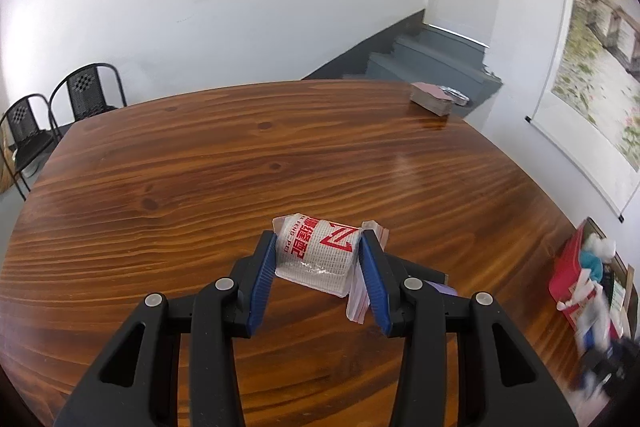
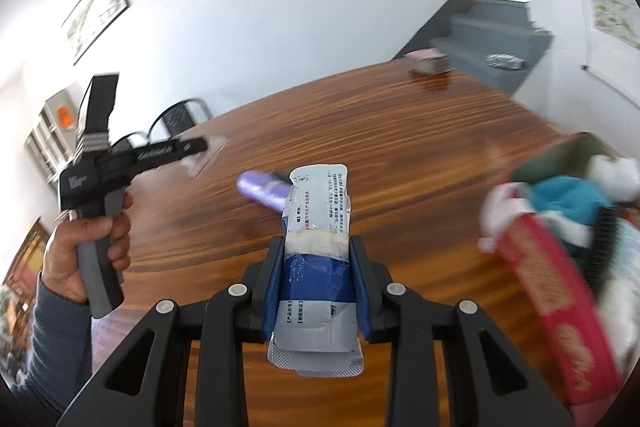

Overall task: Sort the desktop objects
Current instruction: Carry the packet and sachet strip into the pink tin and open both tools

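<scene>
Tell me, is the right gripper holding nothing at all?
No, the right gripper is clamped on a blue and white medicine box.

Red-lettered white mesh roll (image 1: 316, 253), blue/grey med packet (image 2: 316, 267), purple tube (image 2: 260, 189), red box (image 2: 556, 307), striped-grain brown table (image 1: 280, 155).

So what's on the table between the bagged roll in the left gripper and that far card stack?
Nothing: in the left wrist view, only bare tabletop lies between the bagged roll and the card stack.
</scene>
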`<state>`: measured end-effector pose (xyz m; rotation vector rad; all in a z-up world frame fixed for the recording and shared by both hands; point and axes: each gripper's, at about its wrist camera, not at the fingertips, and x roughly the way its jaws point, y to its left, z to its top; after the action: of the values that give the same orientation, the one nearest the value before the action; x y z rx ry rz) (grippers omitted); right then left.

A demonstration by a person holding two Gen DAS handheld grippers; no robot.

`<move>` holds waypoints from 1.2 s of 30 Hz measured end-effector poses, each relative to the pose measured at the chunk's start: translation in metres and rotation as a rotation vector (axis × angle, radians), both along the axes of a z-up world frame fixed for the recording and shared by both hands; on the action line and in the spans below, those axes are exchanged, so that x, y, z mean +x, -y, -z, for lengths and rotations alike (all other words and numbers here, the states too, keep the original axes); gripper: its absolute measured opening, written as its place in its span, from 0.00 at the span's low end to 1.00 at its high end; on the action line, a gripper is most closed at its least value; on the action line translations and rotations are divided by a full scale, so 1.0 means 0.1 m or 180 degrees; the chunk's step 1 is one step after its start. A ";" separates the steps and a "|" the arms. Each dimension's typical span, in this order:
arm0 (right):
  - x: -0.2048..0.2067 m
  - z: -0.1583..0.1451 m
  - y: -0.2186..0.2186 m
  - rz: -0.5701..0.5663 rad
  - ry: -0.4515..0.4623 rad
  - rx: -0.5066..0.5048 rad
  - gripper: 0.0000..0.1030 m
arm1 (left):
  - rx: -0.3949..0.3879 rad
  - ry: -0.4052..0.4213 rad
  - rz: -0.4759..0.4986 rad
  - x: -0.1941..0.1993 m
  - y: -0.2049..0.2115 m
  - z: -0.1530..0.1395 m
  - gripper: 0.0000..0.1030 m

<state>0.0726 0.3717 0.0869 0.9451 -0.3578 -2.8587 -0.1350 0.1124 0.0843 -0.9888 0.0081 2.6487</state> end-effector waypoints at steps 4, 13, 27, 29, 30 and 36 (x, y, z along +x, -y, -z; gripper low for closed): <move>0.27 -0.12 -0.32 0.0346 -0.0092 0.0025 0.33 | -0.0062 -0.0011 0.0112 0.08 -0.16 0.01 0.44; 0.68 -0.22 -1.04 0.1085 -0.0164 0.0180 0.33 | -0.0129 -0.0057 0.0424 0.34 -0.54 -0.01 0.44; 0.74 0.04 -1.85 0.1866 0.0156 0.0143 0.33 | -0.0063 -0.0080 0.0824 0.80 -0.99 -0.08 0.44; 0.71 0.09 -1.97 0.1904 0.0238 0.0084 0.33 | -0.0048 -0.0062 0.0863 0.86 -1.06 -0.08 0.44; 0.69 0.10 -2.02 0.1904 0.0260 0.0066 0.33 | -0.0050 -0.0059 0.0878 0.88 -1.09 -0.08 0.44; 0.55 0.12 -2.15 0.1664 0.0321 -0.0113 0.33 | -0.0087 -0.0051 0.0983 1.00 -1.27 -0.07 0.44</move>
<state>0.1280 0.5864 0.0750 1.1339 -0.7660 -3.2493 -0.0349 0.2389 0.0913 -0.8945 0.1859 2.3792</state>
